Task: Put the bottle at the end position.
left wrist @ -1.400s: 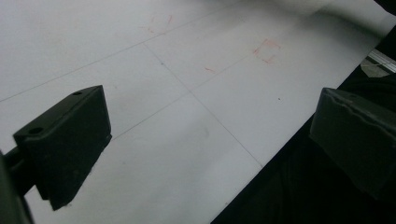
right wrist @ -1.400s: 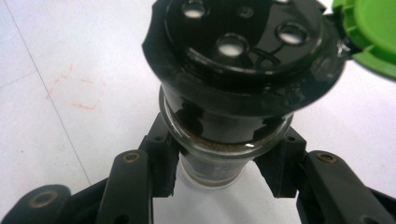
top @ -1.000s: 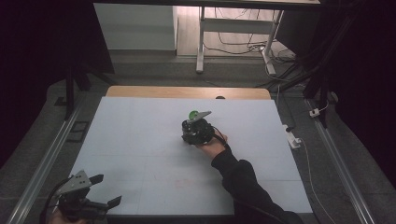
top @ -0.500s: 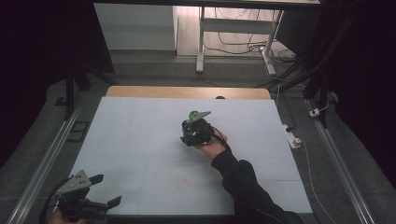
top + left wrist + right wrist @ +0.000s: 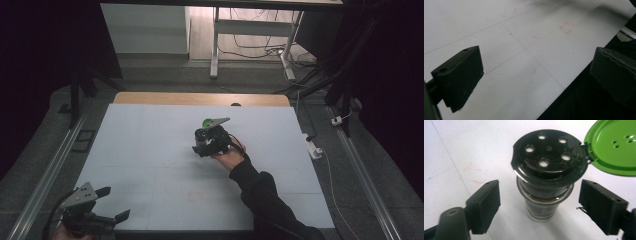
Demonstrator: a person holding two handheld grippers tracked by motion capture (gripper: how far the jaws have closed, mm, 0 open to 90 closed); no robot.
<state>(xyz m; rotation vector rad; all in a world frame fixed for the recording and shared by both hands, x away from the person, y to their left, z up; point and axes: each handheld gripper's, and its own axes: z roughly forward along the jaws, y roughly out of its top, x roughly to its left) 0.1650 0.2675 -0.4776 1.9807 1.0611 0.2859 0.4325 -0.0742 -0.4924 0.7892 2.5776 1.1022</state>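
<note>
Black pads on your right hand-held gripper (image 5: 539, 206) stood apart on either side of the shaker jar (image 5: 545, 182), and neither pad touched it; the jaws had just been opening, with the jar between them but let go. I judged this to be the release step: the jar stood upright on the white surface (image 5: 150, 145), a little beyond the middle of it, its green flip lid (image 5: 614, 147) swung open to one side and the black sifter top (image 5: 547, 153) with its ring of holes uncovered. The next move, as I read it, called for you to draw the hand-held gripper straight back from the jar without clipping the rim of the cap or the hinged lid, since a knock there could tip a tall, narrow jar. In the high view your right forearm reached in from the bottom edge in a dark sleeve (image 5: 265, 195), angled up and to the left, with your right hand (image 5: 229, 156) behind the hand-held gripper and the jaws pointing away from you towards the jar's green lid. Your left hand-held gripper (image 5: 114, 204) waited at the near left corner of the surface, well apart from the jar, its jaws spread wide with nothing between them, over bare surface marked with faint red lines (image 5: 566, 27).
</note>
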